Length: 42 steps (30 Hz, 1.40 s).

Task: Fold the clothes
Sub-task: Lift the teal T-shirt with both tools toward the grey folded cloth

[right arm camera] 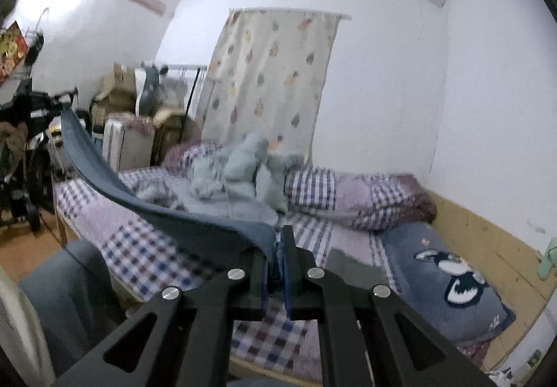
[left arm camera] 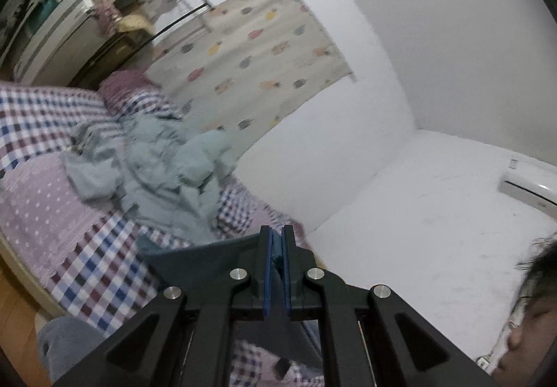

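Your left gripper [left arm camera: 277,237] was closed on an edge of the dark blue garment [left arm camera: 205,260]; a bit of the cloth showed between the blue pads, and the rest went away to the left and down under the gripper. Your right gripper [right arm camera: 281,241] was also closed, pinching another edge of the same dark blue garment [right arm camera: 195,223]. In the right wrist view the cloth stretched from these fingers up and to the left, toward the far left edge of the picture, where your other gripper seemed to hold it. So you held the garment in the air between both grippers, above the checked bedspread [right arm camera: 139,251].

Behind it, near the patterned curtain [right arm camera: 275,73], a pile of pale blue-grey clothes [right arm camera: 240,174] lay crumpled on the bed. A blue pillow [right arm camera: 449,279] lay to the right.

In my judgement the task was at its beginning: I saw no folded piece anywhere, this garment was only spread out, and the pile was still waiting.
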### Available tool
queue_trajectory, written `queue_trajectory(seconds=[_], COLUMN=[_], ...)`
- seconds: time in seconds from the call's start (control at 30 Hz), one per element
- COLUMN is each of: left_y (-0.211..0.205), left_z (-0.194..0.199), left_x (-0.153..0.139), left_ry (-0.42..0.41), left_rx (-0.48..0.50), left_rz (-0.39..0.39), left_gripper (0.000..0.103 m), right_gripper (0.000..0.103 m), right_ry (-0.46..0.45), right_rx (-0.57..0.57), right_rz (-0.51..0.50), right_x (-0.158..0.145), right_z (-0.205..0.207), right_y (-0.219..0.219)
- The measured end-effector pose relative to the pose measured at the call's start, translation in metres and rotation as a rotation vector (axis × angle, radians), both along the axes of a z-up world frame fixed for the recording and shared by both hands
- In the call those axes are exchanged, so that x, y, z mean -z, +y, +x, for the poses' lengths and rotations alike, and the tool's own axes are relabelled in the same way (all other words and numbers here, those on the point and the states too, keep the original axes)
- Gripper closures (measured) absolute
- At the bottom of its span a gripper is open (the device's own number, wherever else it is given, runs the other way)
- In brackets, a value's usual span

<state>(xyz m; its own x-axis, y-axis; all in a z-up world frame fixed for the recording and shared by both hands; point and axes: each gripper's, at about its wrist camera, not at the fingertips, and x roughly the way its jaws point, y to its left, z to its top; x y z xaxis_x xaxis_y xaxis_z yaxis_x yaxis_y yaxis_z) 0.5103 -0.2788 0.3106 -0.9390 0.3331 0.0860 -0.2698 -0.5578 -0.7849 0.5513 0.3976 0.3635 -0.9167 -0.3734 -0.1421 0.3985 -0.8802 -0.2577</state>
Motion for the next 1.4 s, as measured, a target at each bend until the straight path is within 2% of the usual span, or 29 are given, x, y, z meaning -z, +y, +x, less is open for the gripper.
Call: queue_trajectory(seconds=[0.13, 0.23, 0.4, 0.6, 0.83, 0.97, 1.13, 1.27, 1.4], left_y=[0.001, -0.002, -0.005, -0.006, 0.003, 0.011, 0.031, 0.040, 0.048], left_z=[0.011, -0.007, -0.061, -0.147, -0.247, -0.313, -0.389, -0.449, -0.503], left_x=[-0.018, -0.016, 0.000, 0.017, 0.030, 0.045, 0.077, 0.108, 0.142], left_ry=[0.063, 0.020, -0.079, -0.209, -0.313, -0.399, -0.512, -0.606, -0.685], left_rx=[-0.018, -0.023, -0.010, -0.020, -0.042, -0.069, -0.097, -0.116, -0.131], left_rz=[-0.025, -0.025, 0.001, 0.047, 0.017, -0.017, -0.086, -0.119, -0.176], left_gripper=[0.099, 0.099, 0.099, 0.099, 0.099, 0.099, 0.099, 0.099, 0.099], right_gripper=[0.098, 0.098, 0.098, 0.098, 0.098, 0.098, 0.098, 0.098, 0.098], right_ry=[0.052, 0.028, -0.039, -0.134, -0.255, -0.335, -0.459, -0.567, -0.649], right_rx=[-0.012, 0.003, 0.042, 0.078, 0.120, 0.137, 0.153, 0.184, 0.205], right_rz=[-0.035, -0.043, -0.034, -0.016, 0.014, 0.011, 0.047, 0.083, 0.121], right_x=[-0.014, -0.011, -0.001, 0.010, 0.029, 0.046, 0.081, 0.120, 0.156], right_z=[0.004, -0.014, -0.057, -0.135, -0.232, -0.296, -0.386, -0.466, -0.526], right_y=[0.005, 0.004, -0.004, -0.019, -0.031, -0.030, -0.037, -0.039, -0.041])
